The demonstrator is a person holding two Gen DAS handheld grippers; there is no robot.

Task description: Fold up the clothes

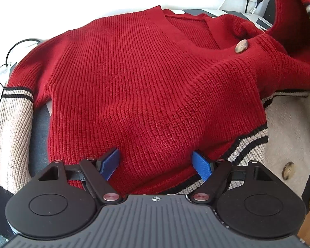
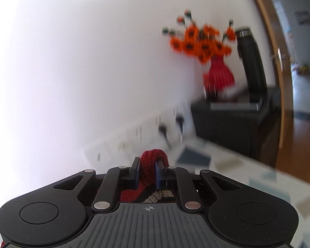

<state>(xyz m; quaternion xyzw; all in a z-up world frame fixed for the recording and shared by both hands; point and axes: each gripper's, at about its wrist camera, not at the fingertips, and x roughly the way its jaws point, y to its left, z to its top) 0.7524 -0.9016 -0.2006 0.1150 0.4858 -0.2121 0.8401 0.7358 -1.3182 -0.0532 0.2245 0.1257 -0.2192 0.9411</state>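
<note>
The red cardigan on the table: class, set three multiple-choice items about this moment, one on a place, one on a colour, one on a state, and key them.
1. Where does the left gripper stand?
A. Over the cardigan's lower red part
B. At the wall sockets
C. On the black bottle

2. What colour are the cuff and hem band?
A. Green
B. Beige with black stripes
C. Plain white

3. How is the right gripper?
A. Wide open, nothing in it
B. Shut on red knit
C. Shut on a button

Key: 1 A, red knit lies between its spread blue pads. 2 B, the striped beige band shows in the left wrist view. 3 B, a fold of red knit sits pinched between its pads.
</note>
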